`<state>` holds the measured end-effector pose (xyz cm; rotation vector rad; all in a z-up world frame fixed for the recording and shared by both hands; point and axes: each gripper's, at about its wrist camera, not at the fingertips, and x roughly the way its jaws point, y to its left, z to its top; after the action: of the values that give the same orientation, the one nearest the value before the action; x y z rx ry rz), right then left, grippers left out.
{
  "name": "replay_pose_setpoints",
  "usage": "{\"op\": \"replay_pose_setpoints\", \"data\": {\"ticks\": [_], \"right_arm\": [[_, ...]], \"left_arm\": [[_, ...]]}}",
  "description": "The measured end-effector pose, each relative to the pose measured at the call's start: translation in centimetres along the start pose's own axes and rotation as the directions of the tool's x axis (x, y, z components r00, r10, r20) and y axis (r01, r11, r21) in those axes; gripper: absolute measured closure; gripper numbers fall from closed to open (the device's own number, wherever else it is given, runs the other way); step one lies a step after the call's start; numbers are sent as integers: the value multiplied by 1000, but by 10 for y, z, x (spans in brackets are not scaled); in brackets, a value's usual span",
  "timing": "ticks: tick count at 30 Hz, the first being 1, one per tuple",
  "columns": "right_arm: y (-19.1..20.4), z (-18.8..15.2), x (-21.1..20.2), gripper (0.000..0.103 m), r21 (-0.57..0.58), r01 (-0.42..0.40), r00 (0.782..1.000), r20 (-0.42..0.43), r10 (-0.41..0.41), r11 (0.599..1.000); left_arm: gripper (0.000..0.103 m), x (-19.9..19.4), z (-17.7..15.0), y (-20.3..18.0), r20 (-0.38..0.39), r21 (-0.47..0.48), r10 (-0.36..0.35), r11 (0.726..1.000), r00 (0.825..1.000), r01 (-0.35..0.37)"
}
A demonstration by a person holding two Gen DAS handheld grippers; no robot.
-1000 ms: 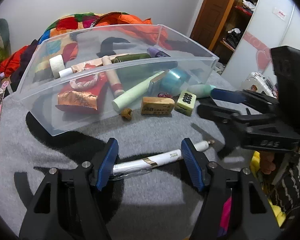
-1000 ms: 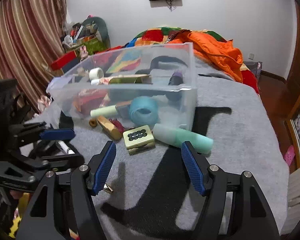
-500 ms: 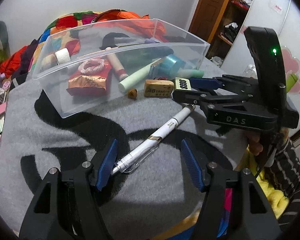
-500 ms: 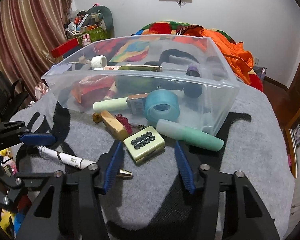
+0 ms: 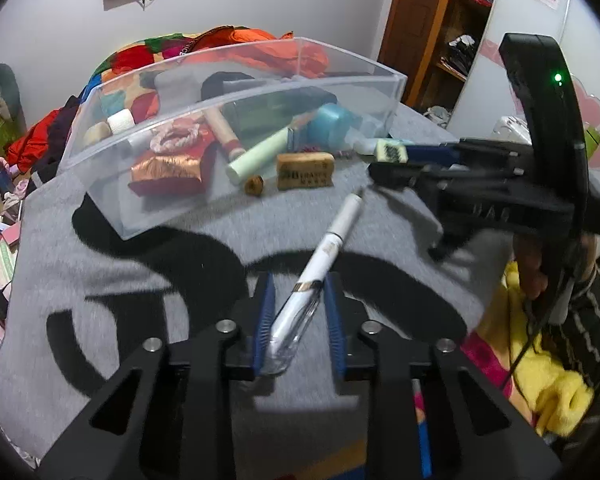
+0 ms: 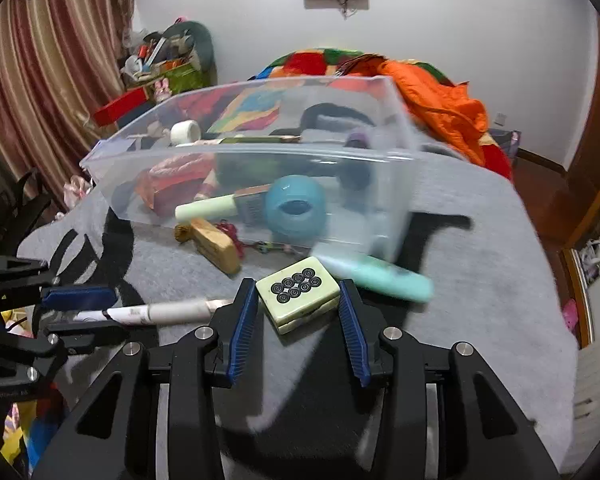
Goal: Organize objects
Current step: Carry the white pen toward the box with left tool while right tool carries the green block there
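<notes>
A white pen [image 5: 320, 268] lies on the grey cloth; its clear end sits between the narrowed jaws of my left gripper [image 5: 298, 320], with small gaps on both sides. The pen also shows in the right wrist view [image 6: 160, 312]. A pale green mahjong tile [image 6: 298, 294] lies between the jaws of my right gripper [image 6: 296, 320], not squeezed; it also shows in the left wrist view [image 5: 390, 151]. A clear plastic bin [image 6: 260, 160] holds several items, among them blue tape [image 6: 296, 208].
A wooden block [image 6: 214, 244], a small cork-like piece [image 5: 254, 185], a mint tube [image 6: 380, 278] and a pale green tube [image 6: 206, 210] lie by the bin [image 5: 100, 184]. Colourful bedding [image 6: 432, 96] lies behind. A wardrobe [image 5: 440, 32] stands to the right.
Both grippers moved forward and narrowed their jaws: the left around the pen's end, the right around the mahjong tile. The pen now points away from the left gripper.
</notes>
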<state>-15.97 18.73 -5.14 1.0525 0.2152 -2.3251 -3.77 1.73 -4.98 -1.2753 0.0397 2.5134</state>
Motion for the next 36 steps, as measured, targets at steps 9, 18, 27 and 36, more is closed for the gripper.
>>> {"op": "replay_pose_setpoints", "data": {"ticks": [9,18,27,36], "right_arm": [[-9,-8,-15,65,46,-22,1000,11,22,999],[2,-12,-19,65,46,-57,998,20,57,997],[9,-8,-28,65,43,-80,996,48,77,996],[19,9,-46,65,21,-85,991,105,82,996]], "left_arm": [[79,16,19,-12,-46,95,-14,995,999,19],[93,22,23,-21,-17,110,27,994,1000,-25],[93,-3,14,-21,55,45,66,997,996,-68],[93,-33,24,-8,155,-41,78,997,985,-73]]}}
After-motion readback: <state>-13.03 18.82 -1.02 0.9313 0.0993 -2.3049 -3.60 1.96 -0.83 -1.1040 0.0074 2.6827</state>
